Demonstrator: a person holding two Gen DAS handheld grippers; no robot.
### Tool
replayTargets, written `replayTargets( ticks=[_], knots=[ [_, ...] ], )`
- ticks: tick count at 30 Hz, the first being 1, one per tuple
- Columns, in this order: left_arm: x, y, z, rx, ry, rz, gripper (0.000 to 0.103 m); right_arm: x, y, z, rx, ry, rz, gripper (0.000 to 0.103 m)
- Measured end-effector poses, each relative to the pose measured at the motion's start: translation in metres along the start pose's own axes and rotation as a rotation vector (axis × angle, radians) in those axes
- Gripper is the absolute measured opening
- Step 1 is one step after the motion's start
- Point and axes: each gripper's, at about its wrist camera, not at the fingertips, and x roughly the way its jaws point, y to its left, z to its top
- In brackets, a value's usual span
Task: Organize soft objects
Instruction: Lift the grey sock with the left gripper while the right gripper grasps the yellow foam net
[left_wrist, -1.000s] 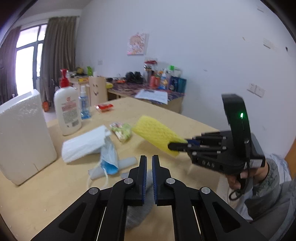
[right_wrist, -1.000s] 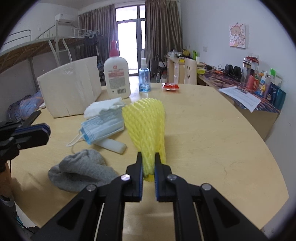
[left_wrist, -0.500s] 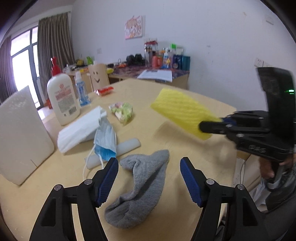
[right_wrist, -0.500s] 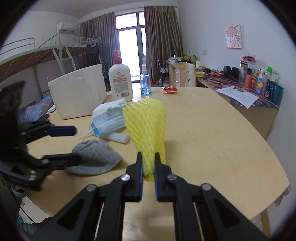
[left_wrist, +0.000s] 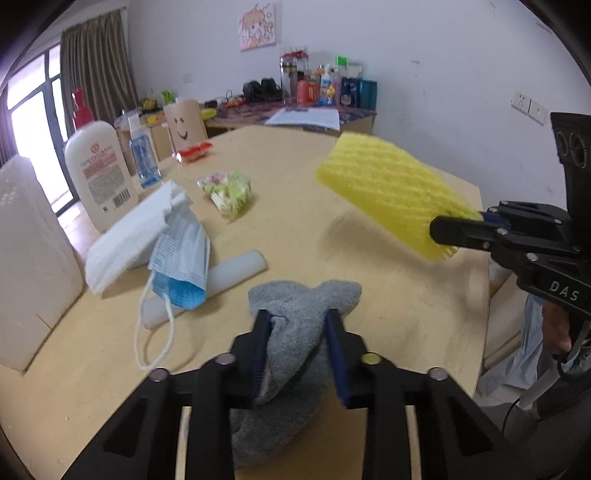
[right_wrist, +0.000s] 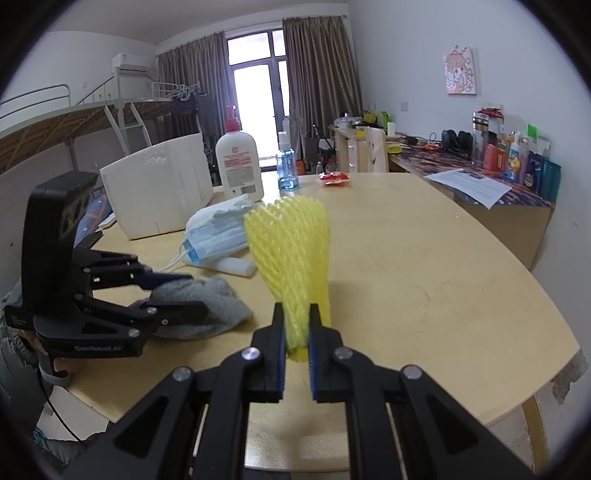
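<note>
A grey sock (left_wrist: 295, 339) lies at the table's near edge. My left gripper (left_wrist: 297, 325) has its jaws closed in around the sock's middle, and the cloth bunches between them; it also shows in the right wrist view (right_wrist: 173, 291) on the sock (right_wrist: 207, 310). My right gripper (right_wrist: 296, 325) is shut on a yellow foam net (right_wrist: 291, 251) and holds it above the table; it also shows in the left wrist view (left_wrist: 458, 230) with the net (left_wrist: 391, 192). A blue face mask (left_wrist: 181, 254) and a white tissue pack (left_wrist: 129, 236) lie behind the sock.
A white foam tube (left_wrist: 221, 277) lies under the mask. A white foam box (left_wrist: 29, 258), a lotion bottle (left_wrist: 98, 177), a blue spray bottle (left_wrist: 142, 162), a green snack bag (left_wrist: 227, 190) and a red packet (left_wrist: 194, 151) stand on the wooden table (left_wrist: 295, 229).
My left gripper opened wide, moved down onto the grey sock, and has closed on it. My right gripper has kept hold of the yellow net in the air.
</note>
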Motion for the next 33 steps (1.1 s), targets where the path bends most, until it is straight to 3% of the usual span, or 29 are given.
replayTargets(
  ticks=[4, 9, 18, 25, 33],
  knots=[
    [0.001, -0.002, 0.000, 0.007, 0.006, -0.005, 0.010, -0.003, 0.001, 0.000, 0.001, -0.008, 0.004, 0.013],
    [-0.008, -0.006, 0.000, 0.005, -0.029, 0.001, 0.009, -0.006, 0.003, -0.001, -0.004, -0.016, 0.003, 0.013],
    [-0.056, -0.001, 0.008, -0.103, -0.167, 0.021, 0.009, -0.013, 0.006, 0.006, -0.008, -0.045, 0.011, 0.013],
    [-0.106, -0.004, 0.009, -0.139, -0.296, 0.124, 0.009, -0.016, 0.014, 0.012, -0.011, -0.074, 0.031, 0.013],
    [-0.139, -0.001, 0.007, -0.171, -0.357, 0.217, 0.009, -0.023, 0.030, 0.024, -0.043, -0.111, 0.070, 0.013]
  ],
)
